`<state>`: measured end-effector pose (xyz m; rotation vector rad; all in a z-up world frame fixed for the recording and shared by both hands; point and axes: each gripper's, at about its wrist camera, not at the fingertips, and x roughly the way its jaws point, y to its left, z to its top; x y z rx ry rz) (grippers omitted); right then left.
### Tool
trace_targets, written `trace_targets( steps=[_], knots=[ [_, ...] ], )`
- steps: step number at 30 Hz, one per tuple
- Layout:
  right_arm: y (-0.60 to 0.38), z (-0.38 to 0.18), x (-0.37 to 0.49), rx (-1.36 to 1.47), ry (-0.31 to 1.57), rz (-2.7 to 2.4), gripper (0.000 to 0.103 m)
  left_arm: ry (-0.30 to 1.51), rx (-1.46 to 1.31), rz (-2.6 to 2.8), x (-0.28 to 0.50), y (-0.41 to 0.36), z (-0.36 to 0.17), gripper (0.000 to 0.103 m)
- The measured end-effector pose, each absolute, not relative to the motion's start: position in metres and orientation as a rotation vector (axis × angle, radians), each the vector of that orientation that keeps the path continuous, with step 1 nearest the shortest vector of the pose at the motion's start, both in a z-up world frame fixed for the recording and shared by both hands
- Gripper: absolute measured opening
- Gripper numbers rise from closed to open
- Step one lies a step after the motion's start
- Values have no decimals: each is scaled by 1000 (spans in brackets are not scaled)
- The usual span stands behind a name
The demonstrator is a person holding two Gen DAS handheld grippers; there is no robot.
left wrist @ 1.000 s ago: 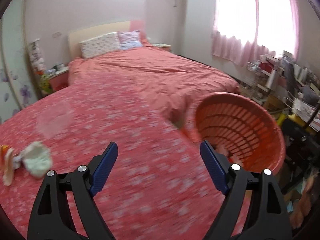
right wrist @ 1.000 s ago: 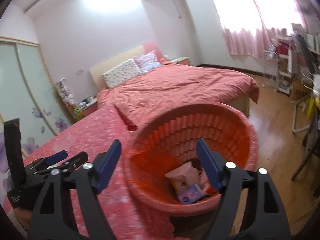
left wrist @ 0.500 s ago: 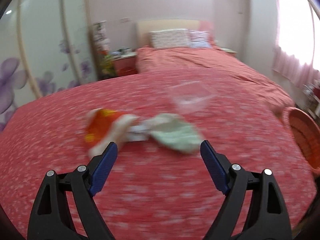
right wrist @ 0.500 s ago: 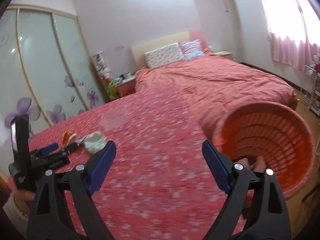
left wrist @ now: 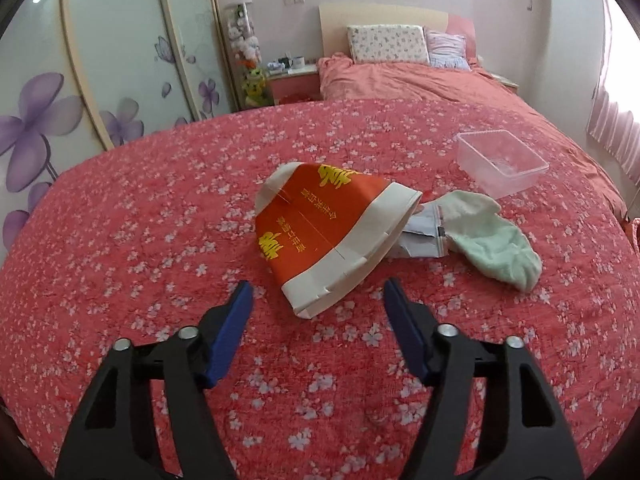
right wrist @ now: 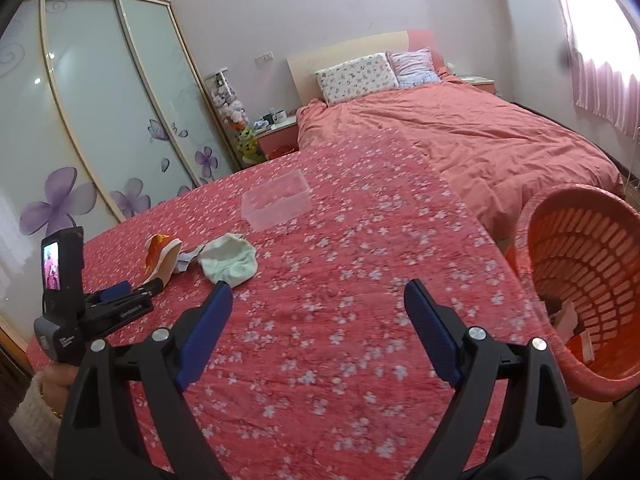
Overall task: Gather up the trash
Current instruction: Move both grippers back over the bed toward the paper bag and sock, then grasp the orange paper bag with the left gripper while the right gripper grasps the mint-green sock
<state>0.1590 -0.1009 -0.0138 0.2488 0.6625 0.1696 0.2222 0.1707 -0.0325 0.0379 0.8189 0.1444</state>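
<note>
pink flowered bedcover [left wrist: 120, 240] fills both views. left gripper [left wrist: 318, 296], jaws apart and just closing with nothing between, hovers just below the red paper cup [left wrist: 328, 236], whose long axis runs lower left to upper right. right gripper [right wrist: 318, 300] is open, well apart.

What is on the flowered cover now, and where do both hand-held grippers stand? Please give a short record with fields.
surface: red flowered cover
nearest trash: flattened red and white paper cup
beside it: grey wrapper, pale green cloth
farther: clear plastic box, empty
bin: orange basket, some trash inside
left hand-held gripper: open, just been closing, near the cup, nothing between the jaws
right hand-held gripper: open, empty
</note>
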Motion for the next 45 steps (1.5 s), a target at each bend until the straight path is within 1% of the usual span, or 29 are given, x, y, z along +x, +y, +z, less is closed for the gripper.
trace_targets(
  steps=[2,3,5,6,7,9,11,12,14,22,27,28,30,35,37,38,39,41,45],
  knots=[
    [-97,-15,161,244,669,174,86,819,49,159,225,171,-32,62],
    [-95,-15,162,242,672,177,86,820,53,167,228,171,-32,59],
    [-91,-16,163,238,678,185,86,826,50,170,231,173,-33,56],
    [-89,-16,164,237,680,188,86,831,48,171,232,175,-34,51],
    [-87,-16,165,235,683,192,86,840,45,167,233,175,-35,44],
    [-83,-17,167,231,687,199,86,856,36,163,236,177,-37,36],
    [-78,-17,169,226,692,211,86,852,10,151,236,182,-37,20],
    [-75,-17,171,224,694,216,86,849,2,146,237,185,-36,5],
    [-68,-17,175,217,701,233,85,843,-26,146,234,191,-33,2],
    [-25,-22,203,183,752,325,76,777,-81,119,221,218,-18,2],
    [3,-30,225,161,804,372,61,757,-97,124,214,230,-11,2],
    [11,-33,232,146,816,372,59,756,-103,129,213,233,-10,2],
    [21,-38,240,133,831,374,54,754,-105,140,212,238,-9,2],
    [40,-47,257,86,866,355,52,754,-125,143,208,247,-7,2],
    [46,-53,262,35,898,319,42,754,-132,138,208,248,-7,2],
    [47,-55,263,15,901,297,25,753,-131,137,208,247,-6,2],
    [45,-55,262,3,894,281,14,752,-129,132,207,246,-5,2],
    [34,-54,258,29,899,293,7,749,-125,123,205,244,-4,2],
    [6,-45,236,63,874,278,6,743,-113,98,200,231,-1,2]
  ],
)
